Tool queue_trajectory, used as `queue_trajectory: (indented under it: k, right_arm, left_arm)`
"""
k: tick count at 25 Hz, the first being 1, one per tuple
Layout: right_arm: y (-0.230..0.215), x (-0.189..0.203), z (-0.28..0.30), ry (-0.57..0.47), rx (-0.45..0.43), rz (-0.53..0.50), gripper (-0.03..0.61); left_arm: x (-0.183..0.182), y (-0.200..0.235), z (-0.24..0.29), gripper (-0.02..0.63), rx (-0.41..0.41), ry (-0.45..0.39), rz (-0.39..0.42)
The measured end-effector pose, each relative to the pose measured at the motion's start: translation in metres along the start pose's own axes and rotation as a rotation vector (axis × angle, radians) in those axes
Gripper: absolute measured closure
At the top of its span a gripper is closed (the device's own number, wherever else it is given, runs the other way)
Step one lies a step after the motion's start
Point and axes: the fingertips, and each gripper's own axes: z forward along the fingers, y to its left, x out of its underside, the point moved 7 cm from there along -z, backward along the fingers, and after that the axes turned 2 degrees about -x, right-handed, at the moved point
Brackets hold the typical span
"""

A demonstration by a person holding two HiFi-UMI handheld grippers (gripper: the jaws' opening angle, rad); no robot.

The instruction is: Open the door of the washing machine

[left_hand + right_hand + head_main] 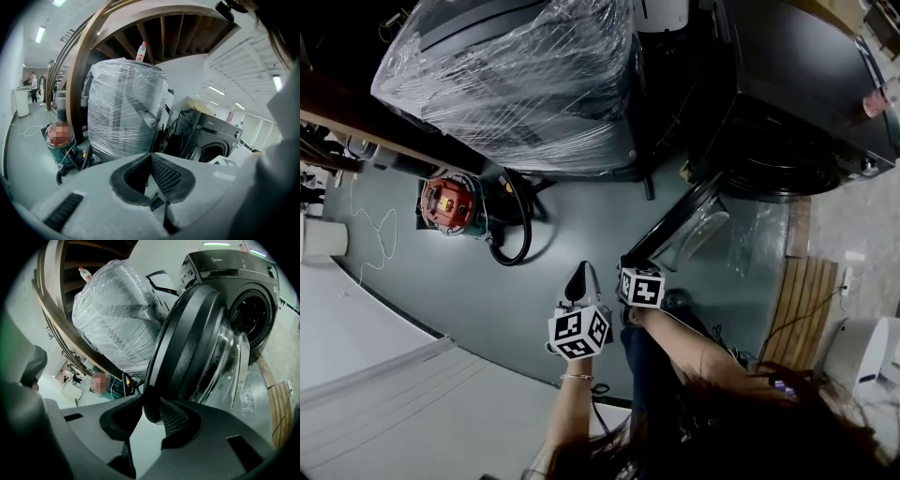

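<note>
Upper left: bulky dark appliance wrapped in clear stretch film [516,75]. Left of centre: round red-topped vacuum cleaner [448,204], with looped black hose [517,246] beside it. Lower right: slatted wooden board [806,300] on grey floor [487,300].

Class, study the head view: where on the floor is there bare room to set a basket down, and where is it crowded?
Bare grey floor lies between the red vacuum cleaner, the plastic-wrapped appliance and the open washing machine door. The pale floor at lower left is bare. Crowded: around the door and wooden pallet.
</note>
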Motion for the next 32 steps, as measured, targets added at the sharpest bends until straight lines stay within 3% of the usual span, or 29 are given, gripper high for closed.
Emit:
queue_trajectory:
  k: [6,18,32]
  right_arm:
    - [0.013,-0.008,0.014,-0.022,0.033,0.02,0.462]
    - [0.044,-0.032,0.049,-0.099,0.13,0.073,0.459]
    - [0.061,-0.053,0.07,-0.141,0.2,0.129,0.457]
  left_arm:
    - [-0.009,0.024,0.011,0.601,0.013,0.003,0.009]
    - [-0.04,0.08,0.041,0.601,0.149,0.047,0.067]
    - [-0.058,0.106,0.059,0.601,0.242,0.088,0.123]
